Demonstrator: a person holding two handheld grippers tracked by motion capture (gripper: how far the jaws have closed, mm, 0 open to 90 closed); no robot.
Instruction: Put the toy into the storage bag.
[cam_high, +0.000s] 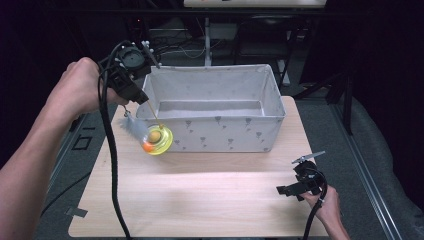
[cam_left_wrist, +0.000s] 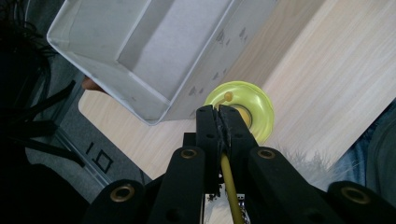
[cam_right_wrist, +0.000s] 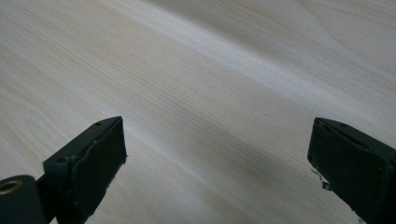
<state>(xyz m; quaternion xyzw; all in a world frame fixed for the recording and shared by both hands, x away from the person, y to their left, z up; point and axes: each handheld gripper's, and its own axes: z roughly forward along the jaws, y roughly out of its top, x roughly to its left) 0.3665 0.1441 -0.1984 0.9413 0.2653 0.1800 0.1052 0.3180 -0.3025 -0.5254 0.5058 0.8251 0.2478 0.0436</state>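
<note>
A cat toy hangs from my left gripper (cam_high: 144, 98): a thin yellow stick (cam_high: 154, 116) ends in a translucent yellow disc (cam_high: 161, 140) with an orange ball inside, and a grey-white feather (cam_high: 133, 125) trails beside it. In the left gripper view the jaws of the left gripper (cam_left_wrist: 218, 110) are shut on the stick (cam_left_wrist: 229, 179), with the disc (cam_left_wrist: 262, 110) just beyond the tips. The disc hangs against the front left corner of a white fabric box (cam_high: 220, 134), outside it. My right gripper (cam_high: 289, 189) rests low at the table's front right, and in its own view the right gripper (cam_right_wrist: 217, 154) is open over bare wood.
The wooden table (cam_high: 200, 200) has free surface in front of the box. The box (cam_left_wrist: 140, 56) is open-topped and looks empty. A black cable (cam_high: 112, 165) trails from the left gripper across the table's left side. Dark floor and stands surround the table.
</note>
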